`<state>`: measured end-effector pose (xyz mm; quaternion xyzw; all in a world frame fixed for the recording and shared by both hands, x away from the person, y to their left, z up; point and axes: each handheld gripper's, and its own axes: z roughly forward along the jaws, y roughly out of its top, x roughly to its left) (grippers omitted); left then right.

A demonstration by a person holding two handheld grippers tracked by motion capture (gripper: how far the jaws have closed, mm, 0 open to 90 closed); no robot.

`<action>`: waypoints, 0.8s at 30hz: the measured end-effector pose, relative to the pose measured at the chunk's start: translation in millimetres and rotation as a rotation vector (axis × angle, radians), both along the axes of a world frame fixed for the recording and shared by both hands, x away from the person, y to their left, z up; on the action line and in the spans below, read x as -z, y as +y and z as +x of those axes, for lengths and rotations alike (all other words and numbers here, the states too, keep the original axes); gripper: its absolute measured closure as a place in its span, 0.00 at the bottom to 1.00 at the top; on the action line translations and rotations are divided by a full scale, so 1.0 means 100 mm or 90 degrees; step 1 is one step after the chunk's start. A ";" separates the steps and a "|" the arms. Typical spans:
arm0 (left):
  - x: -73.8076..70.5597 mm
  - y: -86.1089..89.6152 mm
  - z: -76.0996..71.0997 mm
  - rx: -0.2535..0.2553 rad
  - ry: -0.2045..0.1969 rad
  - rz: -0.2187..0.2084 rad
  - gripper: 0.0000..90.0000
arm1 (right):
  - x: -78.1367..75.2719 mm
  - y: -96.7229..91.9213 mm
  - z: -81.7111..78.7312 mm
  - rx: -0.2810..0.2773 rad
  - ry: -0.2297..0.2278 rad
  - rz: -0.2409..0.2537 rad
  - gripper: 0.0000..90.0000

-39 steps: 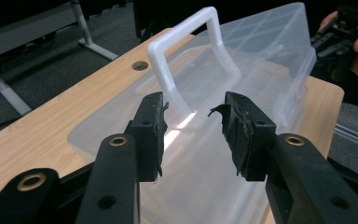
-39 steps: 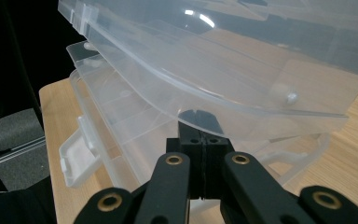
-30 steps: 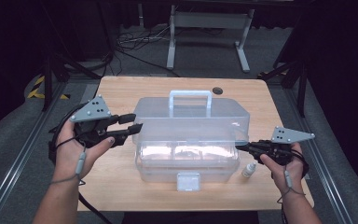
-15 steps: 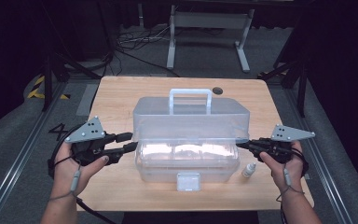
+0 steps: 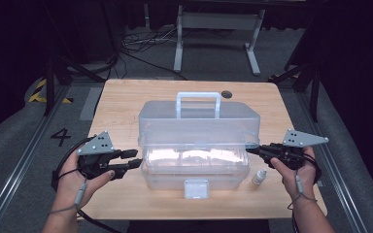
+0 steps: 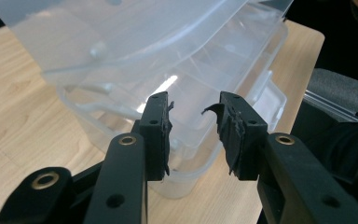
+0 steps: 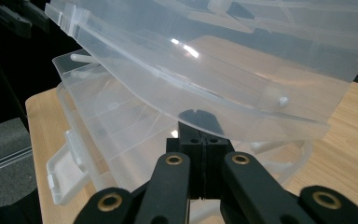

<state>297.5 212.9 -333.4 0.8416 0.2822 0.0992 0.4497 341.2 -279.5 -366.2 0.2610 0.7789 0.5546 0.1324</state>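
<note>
Dark studio floor with cables and a metal stand behind; a painted "4" (image 5: 60,136) on the floor left of the table (image 5: 126,97), the only writing readable. No brand or label legible on anything.

Wooden table, pale top. Centre: clear plastic box (image 5: 194,167) with divided compartments, lid (image 5: 199,121) raised partway and tilted back, handle (image 5: 198,103) on top, front latch (image 5: 196,188) hanging loose.

Left hand-held gripper (image 5: 135,161) sits at the box's left end, jaws parted, nothing between them; its own view looks over the box corner.

Right hand-held gripper (image 5: 252,149) at the box's right end, jaws pressed together under the lid's edge. Whether they pinch the lid rim or merely prop it, cannot tell.

Small white dropper bottle (image 5: 259,176) stands on the table just beside the box's right front corner.

Risk, as judged: lid rests on one narrow contact; a slip there would drop it shut. The right forearm passes near the bottle and could knock it over.
</note>
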 end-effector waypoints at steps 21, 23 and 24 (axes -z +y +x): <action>0.18 -0.14 0.19 -0.077 -0.044 -0.031 0.97 | 0.01 0.00 0.00 0.001 0.002 0.007 1.00; 0.20 -0.16 0.20 -0.081 -0.044 -0.041 0.99 | 0.01 0.01 0.00 0.001 0.001 0.005 1.00; 0.20 -0.17 0.21 -0.084 -0.044 -0.046 1.00 | 0.01 0.01 0.00 0.001 0.001 0.006 1.00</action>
